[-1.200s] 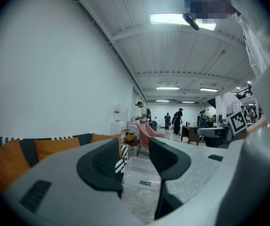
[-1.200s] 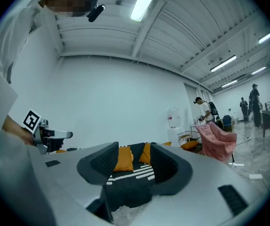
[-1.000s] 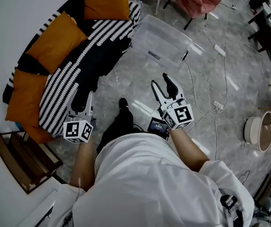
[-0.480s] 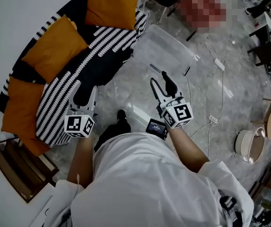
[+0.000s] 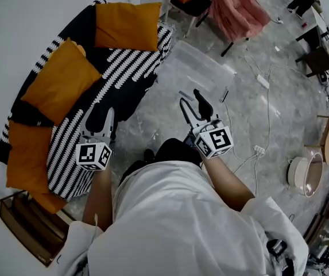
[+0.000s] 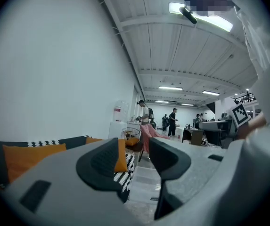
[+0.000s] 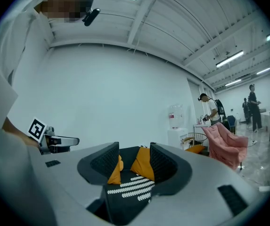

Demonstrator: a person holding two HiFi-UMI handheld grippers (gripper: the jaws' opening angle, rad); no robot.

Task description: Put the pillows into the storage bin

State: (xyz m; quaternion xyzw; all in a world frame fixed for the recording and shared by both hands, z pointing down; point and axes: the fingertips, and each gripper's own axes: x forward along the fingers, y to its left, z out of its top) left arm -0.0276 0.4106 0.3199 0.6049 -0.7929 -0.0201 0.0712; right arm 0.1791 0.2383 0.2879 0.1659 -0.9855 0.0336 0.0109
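Three orange pillows lie on the striped sofa [image 5: 109, 76]: top pillow [image 5: 125, 25], middle pillow [image 5: 61, 80], lowest pillow [image 5: 27, 154]. The lowest one is partly tucked under the sofa cover at its inner edge. The storage bin [image 5: 203, 68] sits on the floor [image 5: 153, 111] just beside the sofa's far end. It is clear plastic, so its walls are hard to trace and the inside can't be read. In the head view the right gripper's tips overlap its near edge, and contact cannot be told. The person's body hides the floor below the grippers. Only the left gripper view shows the bin through its jaw gap, with a pillow edge behind the left jaw and people [image 6: 145, 114] far back. Only the right gripper view looks at the sofa and two pillows, framed between its jaws, with the left gripper off to its side. A pink chair [image 5: 240, 10] and cables [image 5: 267, 96] show in the head view. The left gripper [image 5: 100, 119] has its jaws partly apart, nothing in them. The right gripper [image 5: 191, 101] is likewise partly apart and empty.
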